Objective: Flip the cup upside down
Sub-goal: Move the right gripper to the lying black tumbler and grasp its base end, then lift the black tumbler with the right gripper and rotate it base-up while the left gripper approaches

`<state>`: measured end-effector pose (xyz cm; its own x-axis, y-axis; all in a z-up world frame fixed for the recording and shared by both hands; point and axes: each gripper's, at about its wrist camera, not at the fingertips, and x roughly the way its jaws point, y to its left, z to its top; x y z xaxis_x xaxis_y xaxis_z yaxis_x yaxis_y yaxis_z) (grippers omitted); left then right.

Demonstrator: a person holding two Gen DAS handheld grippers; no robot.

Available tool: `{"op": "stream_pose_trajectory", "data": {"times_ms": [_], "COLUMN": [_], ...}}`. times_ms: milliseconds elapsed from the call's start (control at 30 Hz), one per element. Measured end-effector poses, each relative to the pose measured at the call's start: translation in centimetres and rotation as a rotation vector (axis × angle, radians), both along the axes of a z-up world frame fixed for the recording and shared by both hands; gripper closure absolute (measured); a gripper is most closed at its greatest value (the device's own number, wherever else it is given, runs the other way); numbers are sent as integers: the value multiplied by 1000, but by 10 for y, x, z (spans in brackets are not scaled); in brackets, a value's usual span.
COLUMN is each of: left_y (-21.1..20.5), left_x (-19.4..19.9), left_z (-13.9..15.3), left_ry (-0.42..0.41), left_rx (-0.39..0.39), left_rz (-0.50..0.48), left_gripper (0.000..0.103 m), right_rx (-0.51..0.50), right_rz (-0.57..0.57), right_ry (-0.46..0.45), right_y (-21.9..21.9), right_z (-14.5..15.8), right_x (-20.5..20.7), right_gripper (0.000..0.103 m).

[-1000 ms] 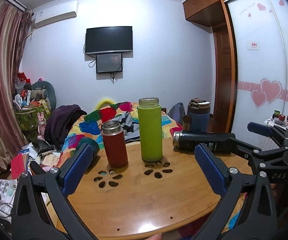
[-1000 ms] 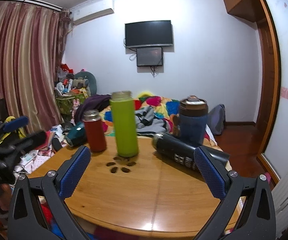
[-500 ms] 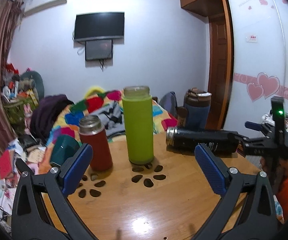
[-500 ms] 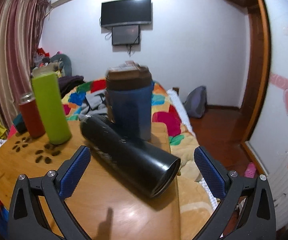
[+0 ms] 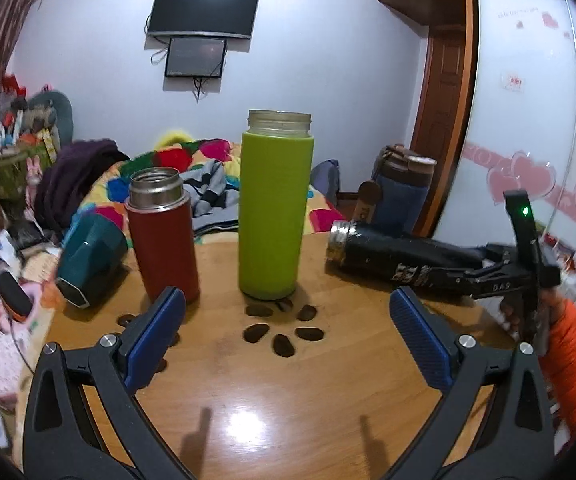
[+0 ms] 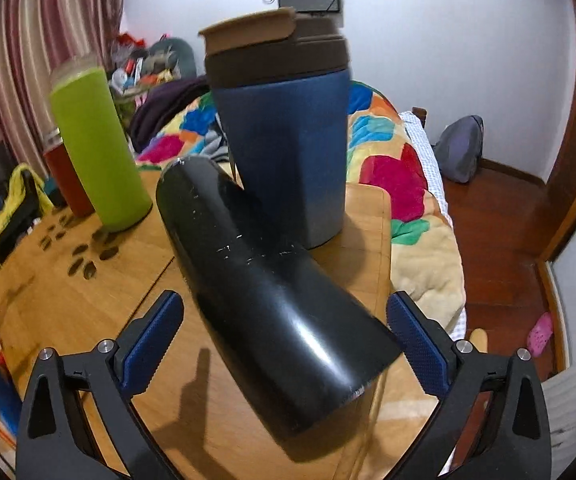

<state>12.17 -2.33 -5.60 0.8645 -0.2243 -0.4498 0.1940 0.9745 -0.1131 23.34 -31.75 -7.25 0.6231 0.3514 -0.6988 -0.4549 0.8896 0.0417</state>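
Two grippers, both spread wide: the right gripper [image 6: 284, 334] straddles the base of the black cup [image 6: 264, 292], lying on the table [image 6: 88, 308], mouth toward 11 o'clock. Close squarely across the body before tipping; the left gripper [image 5: 288, 328] idles.

I see a green bottle [image 5: 274, 208] and a red flask [image 5: 163, 232] upright on my wooden table [image 5: 288, 392], a teal mug [image 5: 90, 250] tipped beside them, a television [image 5: 204, 10] on the wall.
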Motion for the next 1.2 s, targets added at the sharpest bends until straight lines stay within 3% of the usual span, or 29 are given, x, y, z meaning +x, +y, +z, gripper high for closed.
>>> {"op": "stream_pose_trajectory", "data": {"times_ms": [133, 233, 433, 600, 800, 1200], "left_y": [-7, -8, -16, -21, -25, -45], "left_x": [-5, -7, -14, -20, -25, -44], "left_z": [-2, -4, -12, -16, -23, -32], "left_ry": [-33, -24, -18, -14, -4, -101], "left_rx": [96, 110, 132, 129, 117, 206], "left_rz": [21, -4, -65, -88, -110, -179], "left_gripper": [0, 0, 0, 0, 0, 0], "right_rx": [-23, -30, -28, -55, 4, 6], "right_rz": [28, 67, 77, 24, -30, 58], "right_ry": [-10, -11, -30, -66, -110, -182], "right_y": [5, 13, 31, 48, 54, 80], "right_z": [-1, 0, 2, 4, 21, 65], "right_x": [0, -11, -41, -71, -109, -167], "right_gripper": [16, 30, 42, 42, 42, 42]}}
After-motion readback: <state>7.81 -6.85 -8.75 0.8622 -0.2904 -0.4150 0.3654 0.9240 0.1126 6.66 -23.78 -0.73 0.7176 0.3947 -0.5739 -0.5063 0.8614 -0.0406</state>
